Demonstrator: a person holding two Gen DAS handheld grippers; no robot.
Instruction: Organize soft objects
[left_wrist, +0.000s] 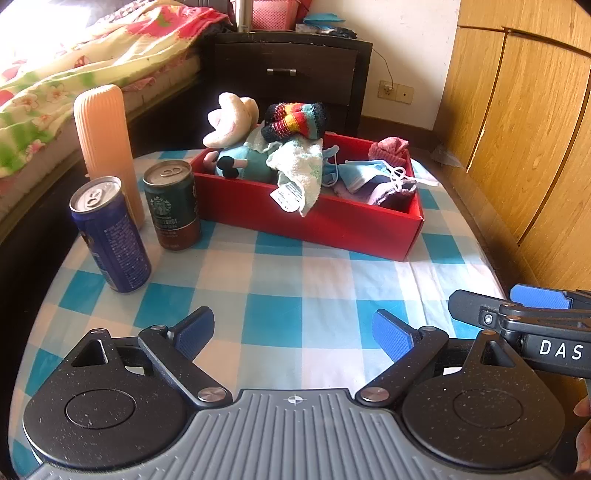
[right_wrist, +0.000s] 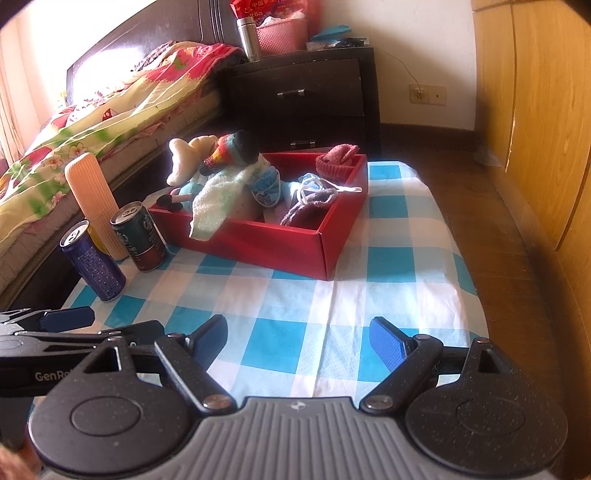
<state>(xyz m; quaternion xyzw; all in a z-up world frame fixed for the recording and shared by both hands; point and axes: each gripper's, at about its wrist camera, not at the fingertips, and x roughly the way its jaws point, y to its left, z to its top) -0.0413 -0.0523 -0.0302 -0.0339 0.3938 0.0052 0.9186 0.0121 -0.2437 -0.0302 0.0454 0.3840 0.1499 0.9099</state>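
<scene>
Brimming red box (left_wrist: 332, 221) beyond both empty, spread grippers (left_wrist: 293, 334)

Both wrist views look downward along their fingers, sharing the red box (left_wrist: 332, 221) (mid-distance).

both hand-held grippers, left (left_wrist: 293, 334) and right (right_wrist: 297, 338), gape empty, side by side.

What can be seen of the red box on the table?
The red box is a shallow open cardboard tray with no lid, resting flat on the checked cloth toward its far side. It is heaped with soft things: a plush toy, striped sock, white towel draped over its front wall, face masks, pink cloth.
</scene>
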